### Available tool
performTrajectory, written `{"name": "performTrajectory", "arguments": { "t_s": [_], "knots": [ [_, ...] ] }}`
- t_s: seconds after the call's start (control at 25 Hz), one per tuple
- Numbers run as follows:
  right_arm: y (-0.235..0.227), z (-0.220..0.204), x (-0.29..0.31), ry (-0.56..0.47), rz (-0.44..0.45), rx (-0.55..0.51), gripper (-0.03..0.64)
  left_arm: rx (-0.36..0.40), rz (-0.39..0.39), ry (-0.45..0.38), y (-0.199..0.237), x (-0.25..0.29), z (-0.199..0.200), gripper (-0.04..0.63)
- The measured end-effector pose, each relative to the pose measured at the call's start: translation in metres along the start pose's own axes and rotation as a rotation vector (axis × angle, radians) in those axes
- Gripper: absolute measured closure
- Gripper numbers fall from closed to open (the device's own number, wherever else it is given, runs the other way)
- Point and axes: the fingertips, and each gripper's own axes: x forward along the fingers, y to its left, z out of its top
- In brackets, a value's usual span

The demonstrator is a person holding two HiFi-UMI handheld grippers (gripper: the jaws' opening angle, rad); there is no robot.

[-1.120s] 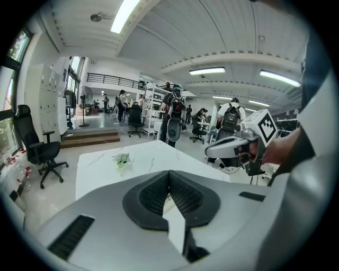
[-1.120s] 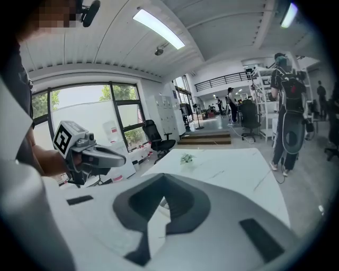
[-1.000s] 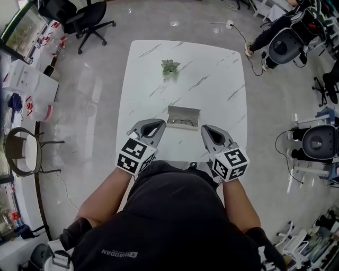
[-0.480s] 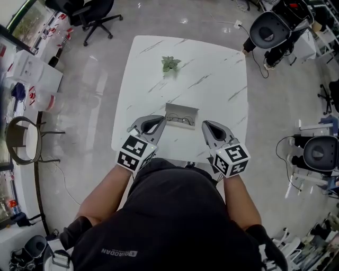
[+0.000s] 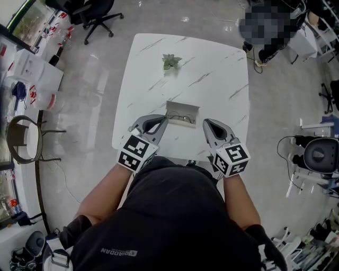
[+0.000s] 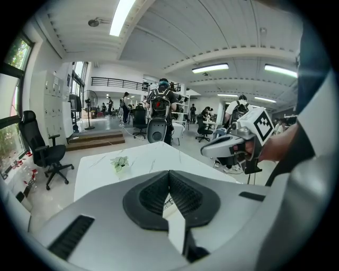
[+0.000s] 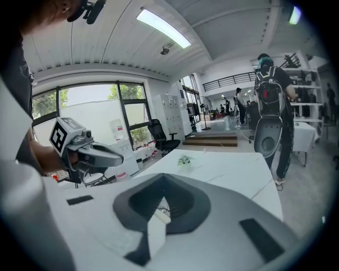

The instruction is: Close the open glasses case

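Head view, looking steeply down. The white marble-patterned table [image 5: 212,79] fills the upper middle of the frame, and the glasses case [image 5: 183,109] lies open near its lower edge, at frame centre. A pair of glasses [image 5: 180,119] rests inside the case.

The left gripper [image 5: 161,122] enters from the lower left. Its tip is just beside the case's lower left corner; whether they touch cannot be told. The right gripper [image 5: 207,123] enters from the lower right, and its tip lies near the case's lower right corner but apart from it. The case therefore sits between the two tips and slightly above them in the picture.

In the left gripper view the two dark ribbed pads [image 6: 185,193] meet at their tips and grip nothing; a pale sliver of the case shows through the gap behind the tips. The right gripper view shows the same: jaws together at the tip, nothing between them, and an edge of the case with the glasses visible through the opening.

A small potted plant [image 5: 170,61] stands toward the table's top edge, well apart from the case. An office chair [image 5: 87,13] occupies the upper left corner.
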Motion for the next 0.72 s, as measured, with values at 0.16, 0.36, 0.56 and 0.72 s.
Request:
{"name": "performTrajectory", "arguments": {
  "t_s": [0.16,0.36,0.56,0.72],
  "knots": [
    [0.0033,-0.0012,-0.0030,-0.011,-0.011,-0.019,0.615,0.014,-0.010,-0.007,-0.0032,0.0003,0.0002,0.591],
    [0.0058,-0.0009,-0.0055,-0.022,-0.025,-0.040,0.608,0.030,-0.020,-0.011,-0.0056,0.0016,0.0012,0.583],
    [0.0056,0.0008,-0.0081,-0.033,-0.029,-0.048,0.589,0.036,-0.021,-0.022,-0.0058,0.0030,0.0035,0.563],
    [0.0080,0.0027,-0.0096,-0.043,-0.023,-0.055,0.567,0.037,-0.019,-0.021,-0.0060,0.0030,0.0038,0.547]
  ]
}}
